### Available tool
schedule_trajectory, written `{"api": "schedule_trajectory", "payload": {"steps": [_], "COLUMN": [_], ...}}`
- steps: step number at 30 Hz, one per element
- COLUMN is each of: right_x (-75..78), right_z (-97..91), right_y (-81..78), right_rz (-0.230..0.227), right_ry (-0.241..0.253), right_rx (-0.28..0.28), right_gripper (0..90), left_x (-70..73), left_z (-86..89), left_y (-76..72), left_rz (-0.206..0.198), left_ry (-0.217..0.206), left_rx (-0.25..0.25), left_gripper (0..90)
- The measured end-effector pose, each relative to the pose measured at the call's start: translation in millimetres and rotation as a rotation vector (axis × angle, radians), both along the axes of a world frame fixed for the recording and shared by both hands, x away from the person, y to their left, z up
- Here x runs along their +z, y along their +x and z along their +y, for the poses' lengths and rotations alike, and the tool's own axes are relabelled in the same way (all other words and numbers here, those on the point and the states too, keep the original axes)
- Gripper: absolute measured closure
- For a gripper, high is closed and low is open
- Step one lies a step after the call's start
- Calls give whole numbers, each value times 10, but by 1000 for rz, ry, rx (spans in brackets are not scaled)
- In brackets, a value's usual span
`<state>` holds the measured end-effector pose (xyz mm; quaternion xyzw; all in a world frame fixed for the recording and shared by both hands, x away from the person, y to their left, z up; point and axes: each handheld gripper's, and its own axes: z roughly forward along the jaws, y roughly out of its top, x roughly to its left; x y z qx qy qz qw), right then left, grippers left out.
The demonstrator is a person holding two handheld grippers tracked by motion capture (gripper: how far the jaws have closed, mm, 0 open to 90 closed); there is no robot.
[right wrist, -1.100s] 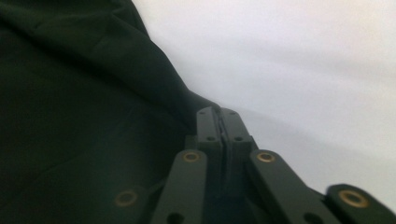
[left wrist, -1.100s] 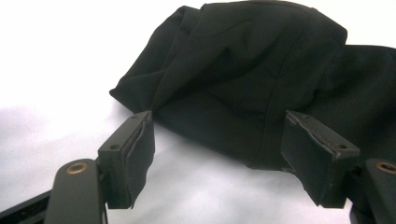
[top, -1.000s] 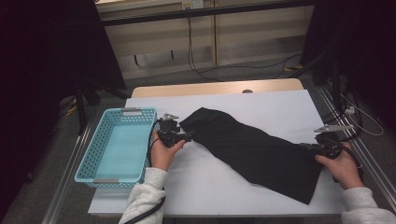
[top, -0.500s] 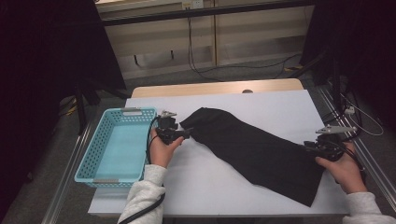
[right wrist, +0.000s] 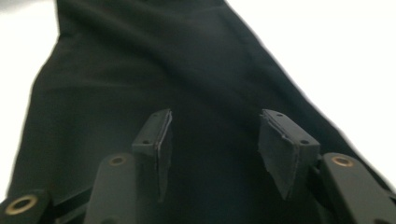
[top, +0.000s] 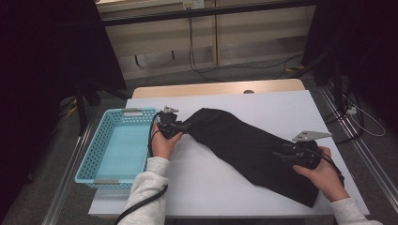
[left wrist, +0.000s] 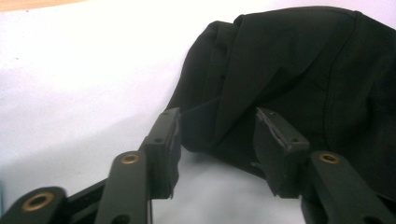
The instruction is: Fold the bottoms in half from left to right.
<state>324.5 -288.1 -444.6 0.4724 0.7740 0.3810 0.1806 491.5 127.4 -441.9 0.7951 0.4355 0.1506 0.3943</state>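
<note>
A white table (top: 225,187) fills the frame's lower middle; a black cloth (top: 248,145) lies diagonally across its centre and right, a blue basket (top: 101,147) at its left edge

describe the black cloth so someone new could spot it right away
On the white table, right of the blue basket, the black cloth stretches slantwise from the left gripper to the right gripper. It is the only dark, soft, flat thing on the tabletop.
</note>
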Motion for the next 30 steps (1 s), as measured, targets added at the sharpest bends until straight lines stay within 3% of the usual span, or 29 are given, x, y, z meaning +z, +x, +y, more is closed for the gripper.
{"api": "schedule_trajectory", "payload": {"steps": [6, 9, 18, 23, 25, 27, 30], "right_x": [-39, -39, -65, -120, -123, -126, -150], "right_z": [200, 295, 553, 674, 689, 703, 761], "right_y": [-37, -57, -65, -60, -58, -57, -56], "right_rz": [2, 2, -21, -18, -8, -6, 1], "right_ry": [21, 26, 69, 62, 73, 89, 72], "right_rx": [42, 63, 84, 86, 105, 128, 158], "right_gripper": [381, 378, 372, 552, 775, 887, 900], "left_x": [-21, -69, -146, -67, -21, 15, 43], "left_z": [-82, -119, -141, -139, -142, -148, -158], "left_y": [-5, 33, 111, 143, 147, 154, 174], "left_rz": [-25, -11, 32, 61, 54, 69, 87], "left_ry": [24, 31, 29, 31, 36, 34, 42], "left_rx": [-5, 5, 10, 8, 7, 5, 4], "left_gripper": [517, 523, 745, 839, 870, 879, 884]}}
